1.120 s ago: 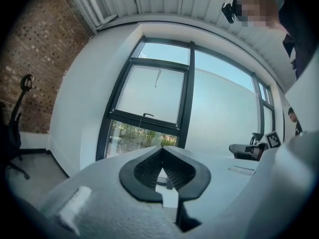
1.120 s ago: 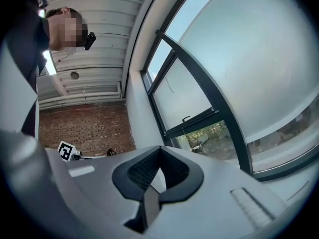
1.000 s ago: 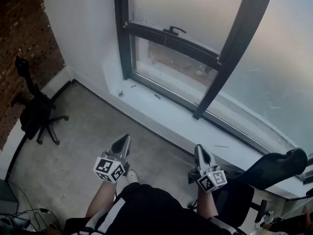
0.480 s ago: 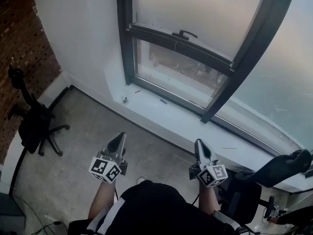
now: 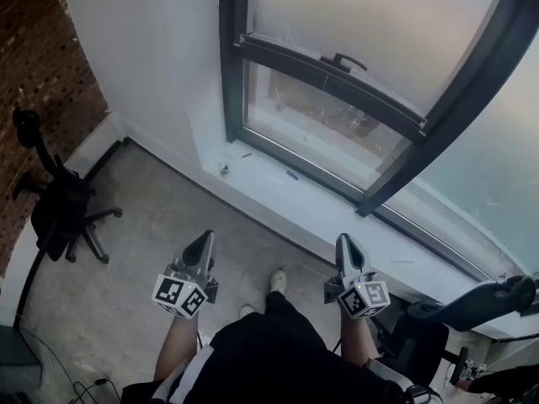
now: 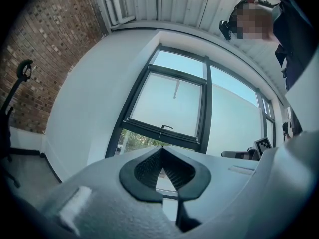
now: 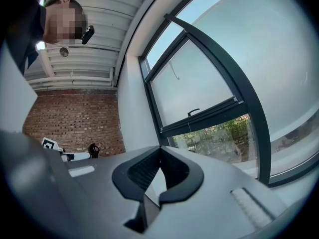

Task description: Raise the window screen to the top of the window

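A dark-framed window stands ahead, its pale screen drawn down to a dark bottom bar with a small handle; clear glass shows below the bar. My left gripper and right gripper are both shut and empty, held level over the floor, well short of the sill. In the left gripper view the screen and handle lie straight ahead. The right gripper view shows the screen and handle to the right.
A white sill carries a few small bits. A black office chair stands left by the brick wall. Another dark chair is close at my right. Grey floor lies between me and the window.
I have moved nearer the window, which now sits larger and further right in the head view. A shoe has come into view below. Both grippers stay shut, held out in front.
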`<state>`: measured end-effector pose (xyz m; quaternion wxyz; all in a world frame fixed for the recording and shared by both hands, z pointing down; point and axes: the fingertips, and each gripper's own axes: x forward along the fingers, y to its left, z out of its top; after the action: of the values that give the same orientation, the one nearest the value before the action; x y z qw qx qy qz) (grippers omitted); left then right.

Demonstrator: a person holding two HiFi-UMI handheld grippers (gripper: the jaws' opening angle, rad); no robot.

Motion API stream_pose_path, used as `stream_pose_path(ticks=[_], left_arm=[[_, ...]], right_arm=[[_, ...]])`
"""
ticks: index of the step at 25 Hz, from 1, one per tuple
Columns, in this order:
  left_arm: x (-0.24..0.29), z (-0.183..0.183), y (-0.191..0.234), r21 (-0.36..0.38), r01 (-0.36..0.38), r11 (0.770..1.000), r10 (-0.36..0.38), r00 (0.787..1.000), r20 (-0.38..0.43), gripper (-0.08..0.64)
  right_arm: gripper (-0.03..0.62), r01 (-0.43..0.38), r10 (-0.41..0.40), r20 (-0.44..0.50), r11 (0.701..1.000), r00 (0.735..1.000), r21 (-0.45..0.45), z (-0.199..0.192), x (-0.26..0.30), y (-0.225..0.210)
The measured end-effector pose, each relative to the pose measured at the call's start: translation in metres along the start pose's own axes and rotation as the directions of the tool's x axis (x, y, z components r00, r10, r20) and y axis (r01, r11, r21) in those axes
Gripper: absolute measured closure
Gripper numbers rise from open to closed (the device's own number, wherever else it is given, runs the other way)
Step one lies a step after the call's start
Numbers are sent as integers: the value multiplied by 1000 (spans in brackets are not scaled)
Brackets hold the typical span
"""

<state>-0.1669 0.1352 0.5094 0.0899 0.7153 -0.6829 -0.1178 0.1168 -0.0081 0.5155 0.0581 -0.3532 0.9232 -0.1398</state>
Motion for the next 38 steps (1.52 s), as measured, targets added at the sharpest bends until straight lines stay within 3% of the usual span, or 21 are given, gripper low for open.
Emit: stream_pose_path(ticks=[10, 18, 22, 28, 38], left_arm=[[60, 15, 53, 32, -98, 995, 96, 995, 35, 557], [145, 39, 70, 80, -83, 993, 80, 995, 52, 557], [182, 37, 77, 73, -81, 994, 78, 996, 51, 557], [244, 31, 73, 85, -13, 996, 10, 999, 31, 557], [341, 16, 67, 71, 201, 977, -201, 980, -15, 557]], right_arm=[[587, -76, 76, -4, 997, 997, -8, 3, 121, -43], [586, -114, 114, 52, 993, 992, -7, 35, 210, -72], [586, -81, 81, 57, 997, 995, -6, 39, 227, -100], [586, -34, 37, 72, 999, 997, -37, 57, 233, -136], [586, 169, -163, 105, 985, 981, -47, 67, 220, -189]])
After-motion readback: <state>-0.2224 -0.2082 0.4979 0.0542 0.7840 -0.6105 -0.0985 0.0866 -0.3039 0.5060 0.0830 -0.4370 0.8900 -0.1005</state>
